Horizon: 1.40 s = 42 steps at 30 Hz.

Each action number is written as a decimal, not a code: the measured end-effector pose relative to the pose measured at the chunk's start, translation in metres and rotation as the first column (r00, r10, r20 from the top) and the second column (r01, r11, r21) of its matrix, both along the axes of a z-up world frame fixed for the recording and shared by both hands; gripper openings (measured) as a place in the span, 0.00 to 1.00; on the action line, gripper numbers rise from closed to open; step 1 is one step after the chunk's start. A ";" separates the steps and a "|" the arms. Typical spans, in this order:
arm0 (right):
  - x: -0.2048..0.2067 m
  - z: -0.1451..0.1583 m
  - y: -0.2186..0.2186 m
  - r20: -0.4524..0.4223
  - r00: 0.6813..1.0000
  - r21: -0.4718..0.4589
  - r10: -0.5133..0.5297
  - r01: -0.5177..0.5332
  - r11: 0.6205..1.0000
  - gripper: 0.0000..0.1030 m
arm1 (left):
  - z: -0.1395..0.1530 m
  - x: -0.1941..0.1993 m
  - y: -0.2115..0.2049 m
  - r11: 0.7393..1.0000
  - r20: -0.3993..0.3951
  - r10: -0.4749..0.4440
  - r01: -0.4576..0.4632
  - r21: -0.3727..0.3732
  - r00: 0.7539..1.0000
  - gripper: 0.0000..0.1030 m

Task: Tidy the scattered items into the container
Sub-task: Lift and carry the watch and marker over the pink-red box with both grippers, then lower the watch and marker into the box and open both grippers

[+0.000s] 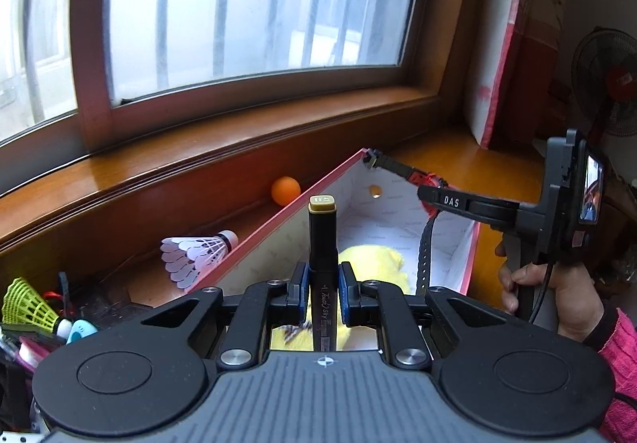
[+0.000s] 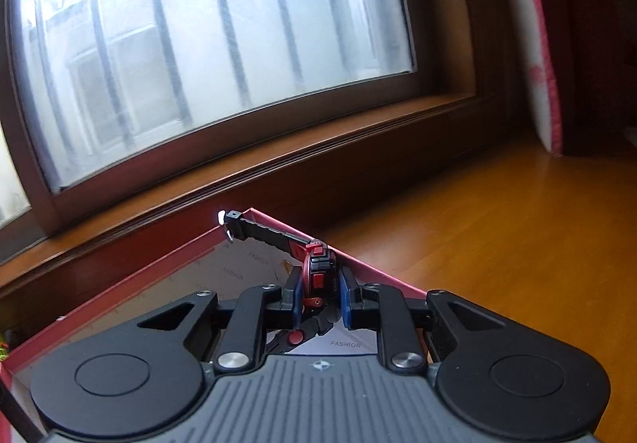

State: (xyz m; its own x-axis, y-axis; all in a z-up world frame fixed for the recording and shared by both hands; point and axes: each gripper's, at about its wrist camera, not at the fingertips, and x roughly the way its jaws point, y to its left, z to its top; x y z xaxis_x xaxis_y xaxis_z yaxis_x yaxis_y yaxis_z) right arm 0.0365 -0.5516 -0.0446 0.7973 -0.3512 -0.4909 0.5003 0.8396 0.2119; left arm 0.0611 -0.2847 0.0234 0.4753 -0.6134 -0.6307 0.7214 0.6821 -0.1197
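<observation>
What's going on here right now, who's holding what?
A person is tidying items into the pink-edged box. The left tongs are shut on a black marker with a tan cap, held above the box. The right tongs grip a black-and-red wristwatch over the box's far corner. A yellow plush toy already lies inside. A white shuttlecock and an orange ball are outside, by the window ledge.
</observation>
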 end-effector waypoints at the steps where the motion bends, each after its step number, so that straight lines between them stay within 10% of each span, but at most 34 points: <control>1: 0.000 -0.001 -0.001 -0.006 1.000 -0.010 -0.015 0.015 1.000 0.19 | -0.002 0.001 -0.003 1.000 -0.005 -0.007 0.007 0.004 1.000 0.16; 28: 0.015 -0.006 -0.028 -0.080 0.989 -0.136 -0.123 0.111 0.985 0.18 | 0.001 -0.007 -0.030 0.996 0.032 -0.087 0.087 -0.002 0.996 0.20; 35: 0.019 -0.005 -0.027 -0.110 0.987 -0.166 -0.120 0.100 0.981 0.26 | 0.005 -0.009 -0.026 0.996 0.055 -0.082 0.083 -0.017 0.995 0.46; 42: 0.014 0.004 -0.020 -0.100 0.994 -0.095 -0.051 0.042 0.995 0.54 | 0.009 -0.011 -0.008 0.997 0.080 -0.059 0.062 -0.043 0.995 0.73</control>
State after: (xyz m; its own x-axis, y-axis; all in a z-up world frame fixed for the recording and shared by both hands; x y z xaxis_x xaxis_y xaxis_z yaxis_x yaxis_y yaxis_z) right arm 0.0507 -0.5712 -0.0408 0.7262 -0.4347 -0.5326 0.5544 0.8284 0.0796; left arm 0.0496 -0.2931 0.0329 0.4834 -0.6695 -0.5639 0.7697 0.6320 -0.0906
